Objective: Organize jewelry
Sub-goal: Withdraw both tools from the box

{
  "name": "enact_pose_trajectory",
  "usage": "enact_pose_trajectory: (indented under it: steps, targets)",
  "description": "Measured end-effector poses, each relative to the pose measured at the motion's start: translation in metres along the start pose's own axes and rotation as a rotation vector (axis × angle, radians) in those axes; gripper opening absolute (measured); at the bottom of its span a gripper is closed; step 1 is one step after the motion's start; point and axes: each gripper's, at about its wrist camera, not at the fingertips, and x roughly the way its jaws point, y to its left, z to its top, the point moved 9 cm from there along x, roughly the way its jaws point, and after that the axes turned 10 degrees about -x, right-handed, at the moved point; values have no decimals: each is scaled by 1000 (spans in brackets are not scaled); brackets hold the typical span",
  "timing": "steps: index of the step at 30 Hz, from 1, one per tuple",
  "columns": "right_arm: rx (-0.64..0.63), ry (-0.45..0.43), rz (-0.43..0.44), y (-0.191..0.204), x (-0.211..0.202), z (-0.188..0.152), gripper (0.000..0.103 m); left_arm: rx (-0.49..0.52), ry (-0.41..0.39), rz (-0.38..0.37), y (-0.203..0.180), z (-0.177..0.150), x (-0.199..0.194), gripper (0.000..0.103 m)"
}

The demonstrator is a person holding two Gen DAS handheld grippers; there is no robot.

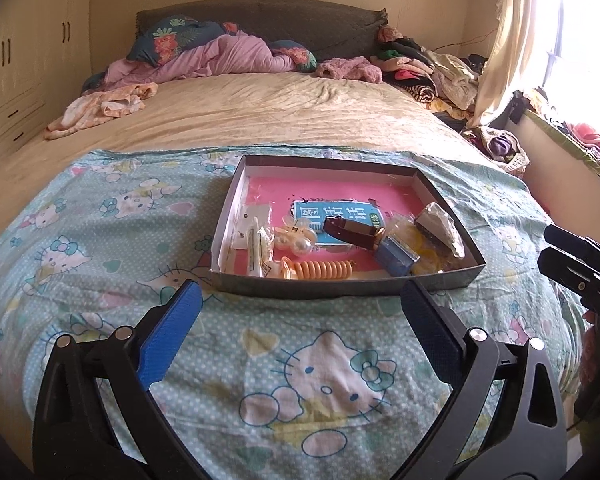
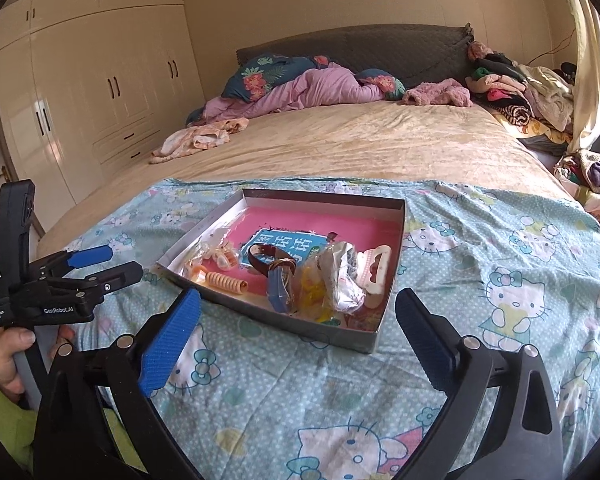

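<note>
A shallow grey box (image 1: 340,286) with a pink floor sits on a Hello Kitty cloth on the bed; it also shows in the right wrist view (image 2: 284,322). Inside lie an orange coil hair tie (image 1: 324,269), pearl pieces (image 1: 300,245), a brown-strap watch (image 1: 356,232), a blue item (image 1: 396,258) and small plastic bags (image 1: 440,229). The right view adds a white comb-like piece (image 2: 376,276). My left gripper (image 1: 300,300) is open and empty just in front of the box. My right gripper (image 2: 298,312) is open and empty at the box's near corner.
The Hello Kitty cloth (image 1: 260,360) covers the near end of the bed. Crumpled bedding and pillows (image 1: 220,52) lie at the headboard, clothes piles (image 1: 432,72) at the right. A wardrobe (image 2: 80,92) stands left; a curtained window (image 1: 540,40) is right.
</note>
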Motion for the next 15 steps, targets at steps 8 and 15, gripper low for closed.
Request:
enact_pose_trajectory:
  steps: [8,15]
  targets:
    - [-7,-12,-24,19,-17,-20,97,-5,-24,-30,-2,-19,-28,93]
    - [14,3,-40,30,-22,-41,97,-11,-45,-41,0,-32,-45,93]
